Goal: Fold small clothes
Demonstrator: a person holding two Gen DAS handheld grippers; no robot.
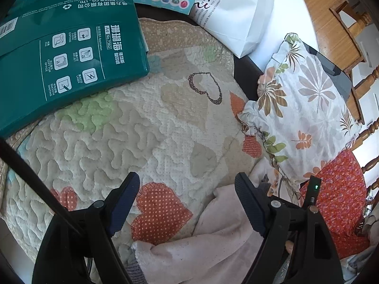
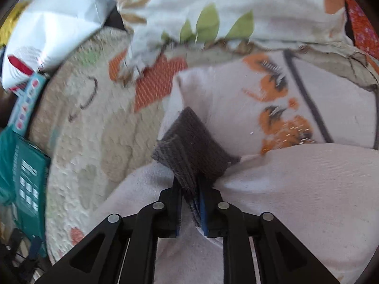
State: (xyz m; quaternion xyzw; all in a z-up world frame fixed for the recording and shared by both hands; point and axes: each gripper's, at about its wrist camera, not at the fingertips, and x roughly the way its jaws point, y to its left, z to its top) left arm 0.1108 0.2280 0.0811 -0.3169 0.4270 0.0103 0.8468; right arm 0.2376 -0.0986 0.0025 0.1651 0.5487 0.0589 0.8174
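Note:
A small pale pink garment (image 1: 213, 241) with a grey ribbed cuff (image 1: 135, 272) lies on a quilted heart-pattern mat (image 1: 132, 127). My left gripper (image 1: 187, 187) is open and empty, its fingers spread above the mat and the garment's edge. In the right wrist view the same pink garment (image 2: 296, 189) shows an orange and black print (image 2: 277, 108). My right gripper (image 2: 190, 189) is shut on the garment's grey ribbed cuff (image 2: 189, 142), which sticks up between the fingers.
A green box of A4 paper (image 1: 68, 54) lies on the mat's far left. A white paper bag (image 1: 236, 16) and a floral pillow (image 1: 300, 104) sit at the far side and right. A red floral cloth (image 1: 338, 196) lies at right, by wooden chair spindles (image 1: 369, 132).

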